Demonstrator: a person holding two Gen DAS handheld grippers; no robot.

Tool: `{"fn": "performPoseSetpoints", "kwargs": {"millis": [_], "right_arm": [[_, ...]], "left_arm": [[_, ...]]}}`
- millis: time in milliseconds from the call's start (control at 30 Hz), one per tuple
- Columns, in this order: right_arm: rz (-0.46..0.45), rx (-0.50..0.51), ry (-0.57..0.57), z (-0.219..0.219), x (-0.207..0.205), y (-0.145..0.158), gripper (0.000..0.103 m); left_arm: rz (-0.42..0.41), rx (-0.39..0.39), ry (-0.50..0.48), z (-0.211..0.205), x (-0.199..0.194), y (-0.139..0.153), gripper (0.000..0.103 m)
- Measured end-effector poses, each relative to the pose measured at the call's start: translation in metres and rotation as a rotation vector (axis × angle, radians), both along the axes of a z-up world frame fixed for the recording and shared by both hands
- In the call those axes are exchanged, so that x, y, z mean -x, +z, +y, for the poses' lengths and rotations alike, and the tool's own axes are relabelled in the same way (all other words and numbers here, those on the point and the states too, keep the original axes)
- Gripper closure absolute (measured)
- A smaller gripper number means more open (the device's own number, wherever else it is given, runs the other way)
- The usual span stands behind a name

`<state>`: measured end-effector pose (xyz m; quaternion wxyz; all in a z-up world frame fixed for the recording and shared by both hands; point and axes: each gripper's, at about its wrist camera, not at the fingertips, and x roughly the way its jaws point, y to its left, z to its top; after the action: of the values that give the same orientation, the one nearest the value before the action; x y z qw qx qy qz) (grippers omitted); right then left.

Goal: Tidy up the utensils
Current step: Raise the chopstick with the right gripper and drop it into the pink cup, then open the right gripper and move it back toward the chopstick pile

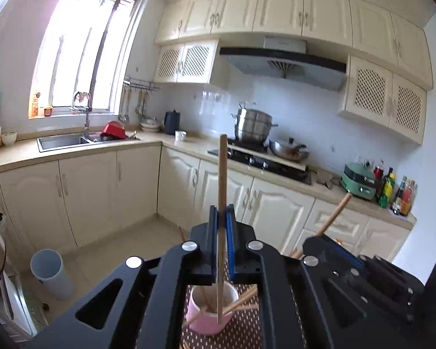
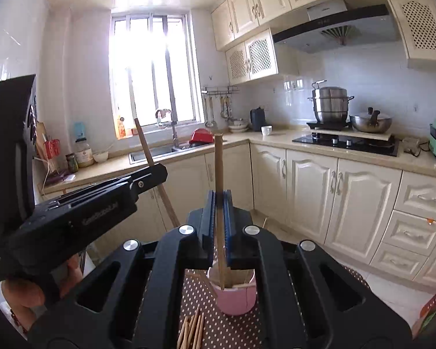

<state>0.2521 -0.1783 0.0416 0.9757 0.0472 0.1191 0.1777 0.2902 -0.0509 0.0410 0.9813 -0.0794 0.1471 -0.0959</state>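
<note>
While both grippers are raised above the dotted tablecloth (image 2: pixel 218 328), one wooden chopstick (image 1: pixel 221 203) is pinched upright in the closed left gripper (image 1: pixel 221 218), another chopstick (image 2: pixel 219 203) likewise in the closed right gripper (image 2: pixel 219 203). Below, several chopsticks are lodged in a pink cup (image 1: pixel 209 317); loose chopsticks (image 2: pixel 191 334) are laid beside it.

The left gripper (image 1: pixel 221 218) is clamped on an upright wooden chopstick (image 1: pixel 221 180) directly above the pink cup (image 1: pixel 212 314), which stands on a dotted brown mat (image 1: pixel 247 325) with more chopsticks leaning inside. Right of the cup, the right gripper (image 1: pixel 328 240) grips a tilted chopstick (image 1: pixel 335 212).
</note>
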Motion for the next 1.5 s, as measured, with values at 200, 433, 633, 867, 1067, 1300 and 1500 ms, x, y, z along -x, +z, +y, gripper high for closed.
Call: {"fn": "performPoseSetpoints", "kwargs": {"millis": [200, 433, 633, 867, 1067, 1300, 1500], "right_arm": [[-0.005, 0.015, -0.003, 0.003, -0.012, -0.004, 0.098], [0.046, 0.036, 0.007, 0.007, -0.022, -0.023, 0.098], [0.087, 0.048, 0.005, 0.008, -0.028, -0.035, 0.097], [0.137, 0.049, -0.001, 0.006, -0.035, -0.047, 0.097], [0.144, 0.052, -0.020, 0.005, -0.033, -0.047, 0.096], [0.143, 0.053, -0.043, 0.002, -0.019, -0.045, 0.092], [0.096, 0.068, -0.080, 0.001, 0.006, -0.041, 0.056]], "left_arm": [[-0.028, 0.022, 0.018, -0.002, -0.016, -0.007, 0.097], [0.005, -0.037, 0.016, -0.010, -0.029, -0.039, 0.097], [0.079, -0.074, 0.010, -0.010, -0.041, -0.058, 0.097], [0.111, -0.114, -0.012, -0.008, -0.040, -0.063, 0.096], [0.096, -0.160, -0.002, -0.007, -0.030, -0.062, 0.069], [0.100, -0.170, 0.036, 0.004, -0.014, -0.055, 0.052], [0.050, -0.186, 0.077, 0.012, 0.013, -0.046, 0.038]]}}
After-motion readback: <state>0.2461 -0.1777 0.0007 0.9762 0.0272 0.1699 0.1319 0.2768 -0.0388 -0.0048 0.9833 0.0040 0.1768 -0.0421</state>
